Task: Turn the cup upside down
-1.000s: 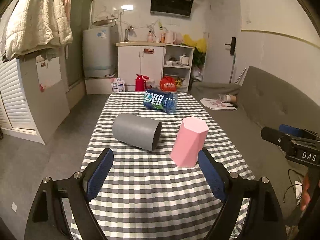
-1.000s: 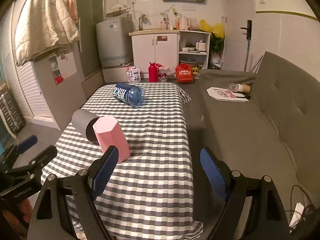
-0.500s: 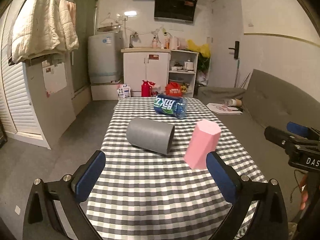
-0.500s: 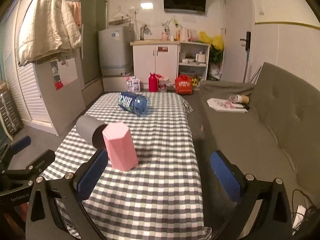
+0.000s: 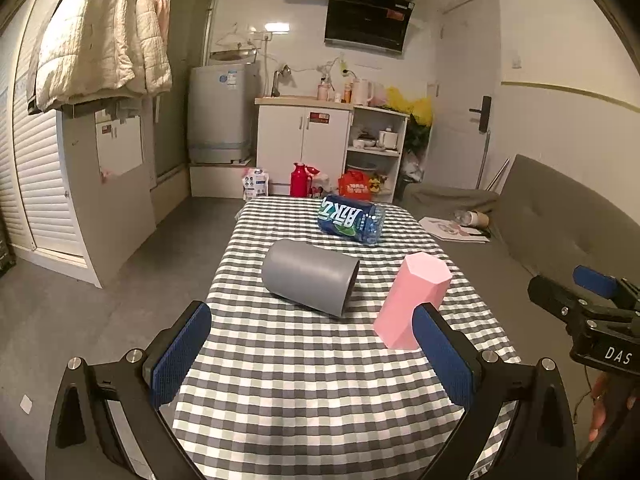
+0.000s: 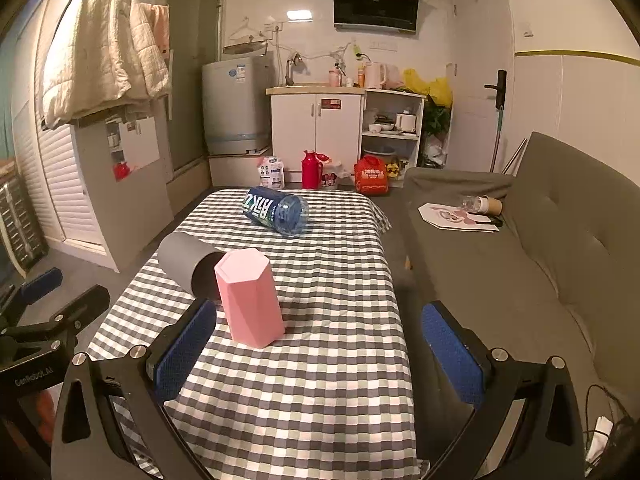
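Note:
A pink hexagonal cup point(image 5: 412, 300) stands closed end up on the checked tablecloth point(image 5: 304, 364); it also shows in the right wrist view point(image 6: 250, 298). A grey cylindrical cup point(image 5: 310, 277) lies on its side beside it, also seen in the right wrist view point(image 6: 182, 262). My left gripper point(image 5: 308, 354) is open and empty, held back over the near table edge. My right gripper point(image 6: 318, 352) is open and empty, right of the pink cup and nearer to me. Each gripper shows in the other's view: the right point(image 5: 588, 304), the left point(image 6: 48, 312).
A blue water bottle point(image 5: 351, 219) lies on its side at the table's far end, also in the right wrist view point(image 6: 276, 210). A grey sofa point(image 6: 520, 248) with papers stands right of the table. Cabinets and floor clutter stand beyond.
Both grippers have pulled back and risen from the table, so the cups look smaller and farther. Both stay open. The cups have not moved.

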A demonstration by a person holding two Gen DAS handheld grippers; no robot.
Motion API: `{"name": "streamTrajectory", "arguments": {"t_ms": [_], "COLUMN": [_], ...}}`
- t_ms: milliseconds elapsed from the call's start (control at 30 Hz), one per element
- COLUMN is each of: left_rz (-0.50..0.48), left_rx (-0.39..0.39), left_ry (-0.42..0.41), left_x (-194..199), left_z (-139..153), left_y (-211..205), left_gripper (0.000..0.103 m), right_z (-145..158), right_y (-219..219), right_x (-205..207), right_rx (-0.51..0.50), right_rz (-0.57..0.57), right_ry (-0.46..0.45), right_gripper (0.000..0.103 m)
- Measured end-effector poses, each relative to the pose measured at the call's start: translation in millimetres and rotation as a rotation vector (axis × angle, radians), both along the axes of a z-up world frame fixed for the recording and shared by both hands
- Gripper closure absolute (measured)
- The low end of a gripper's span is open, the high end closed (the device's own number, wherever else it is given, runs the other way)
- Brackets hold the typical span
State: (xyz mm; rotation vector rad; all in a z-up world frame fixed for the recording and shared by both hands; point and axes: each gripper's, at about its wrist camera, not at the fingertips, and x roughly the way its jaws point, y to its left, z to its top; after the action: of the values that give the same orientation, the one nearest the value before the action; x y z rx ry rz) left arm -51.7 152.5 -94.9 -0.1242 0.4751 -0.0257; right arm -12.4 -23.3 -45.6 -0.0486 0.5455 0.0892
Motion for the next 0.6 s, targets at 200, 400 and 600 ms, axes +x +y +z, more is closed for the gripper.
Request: {"name": "streamTrajectory", "arguments": {"t_ms": [200, 400, 600], "left_rz": [0.006, 0.016, 0.021], "left_rx": [-0.012, 0.005, 0.017], "left_ry": [-0.001, -0.008, -0.006], "left_x": [-0.3, -0.8, 0.4], "left_z": [0.4, 0.1, -1.4], "left_y": [0.5, -2.1, -4.2], "left_gripper": [0.000, 0.000, 0.000], "right_z": [0.2, 0.5, 0.7], "right_y": [0.2, 0.9, 0.9], "right_x": [-2.4, -3.3, -2.8], "right_rx": [-0.007, -0.008, -0.004], "right_rz": [0.003, -0.001, -0.005], "right_ry": [-0.006, -0.013, -0.009], "right_gripper": [0.000, 0.000, 0.000]}}
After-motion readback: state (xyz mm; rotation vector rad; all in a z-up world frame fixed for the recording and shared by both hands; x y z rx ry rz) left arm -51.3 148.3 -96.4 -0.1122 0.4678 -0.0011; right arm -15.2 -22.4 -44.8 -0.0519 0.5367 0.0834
